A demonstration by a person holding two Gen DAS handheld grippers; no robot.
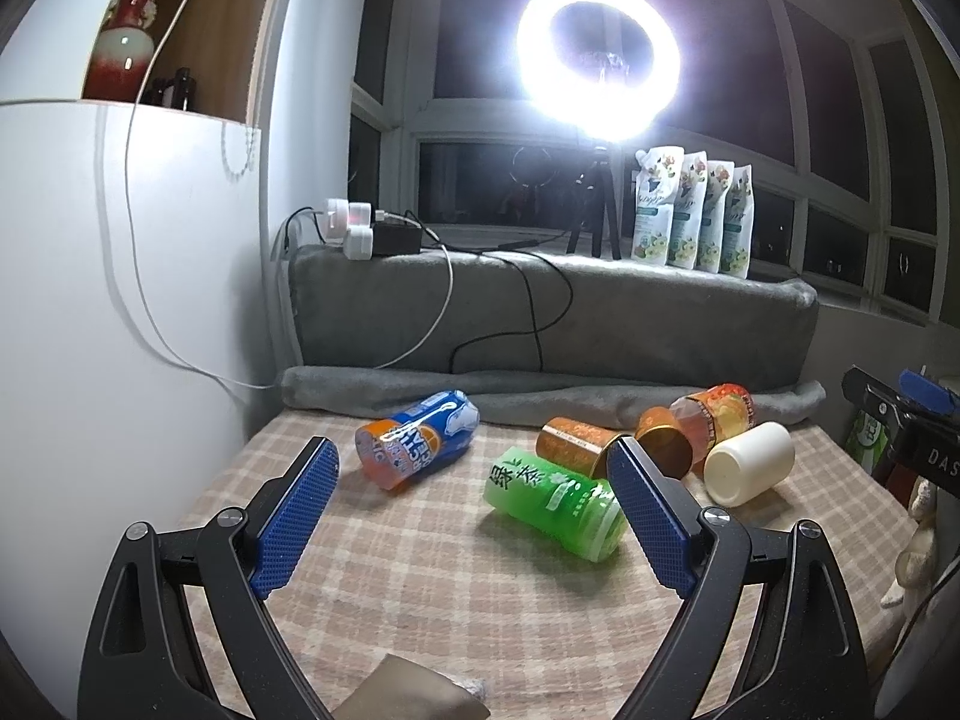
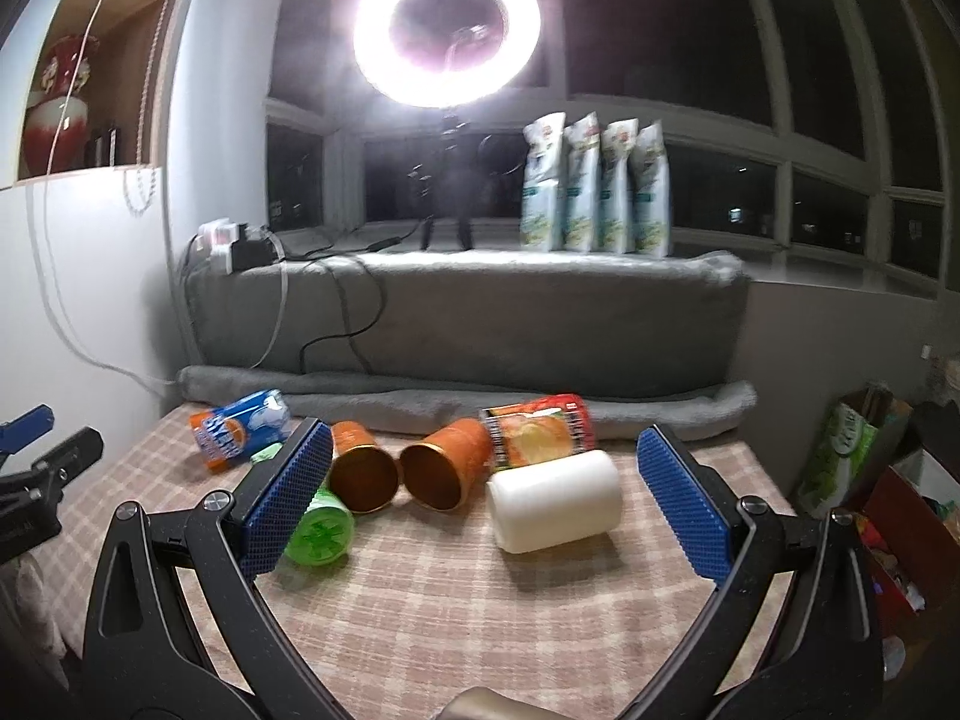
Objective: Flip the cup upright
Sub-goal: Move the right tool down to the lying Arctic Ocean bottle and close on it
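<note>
Several cups lie on their sides on the checked tablecloth [image 1: 420,588]. A blue-orange cup [image 1: 417,441] lies far left, a green cup [image 1: 555,501] in the middle, two copper cups [image 1: 576,444] [image 1: 663,441] behind it, a red-orange printed cup [image 1: 717,414] and a white cup [image 1: 750,463] to the right. My left gripper [image 1: 474,462] is open and empty, above the cloth in front of the cups. My right gripper [image 2: 486,444] is open and empty, with the white cup [image 2: 555,501] and copper cups [image 2: 363,474] [image 2: 444,465] between and beyond its fingers. The green cup [image 2: 321,531] is partly hidden by its left finger.
A grey folded blanket [image 1: 540,312] rises behind the table. A ring light [image 1: 600,57] on a tripod and several refill pouches [image 1: 693,213] stand on the sill. Chargers and cables [image 1: 372,228] hang at the left. Bags and boxes [image 2: 888,480] sit off the right edge.
</note>
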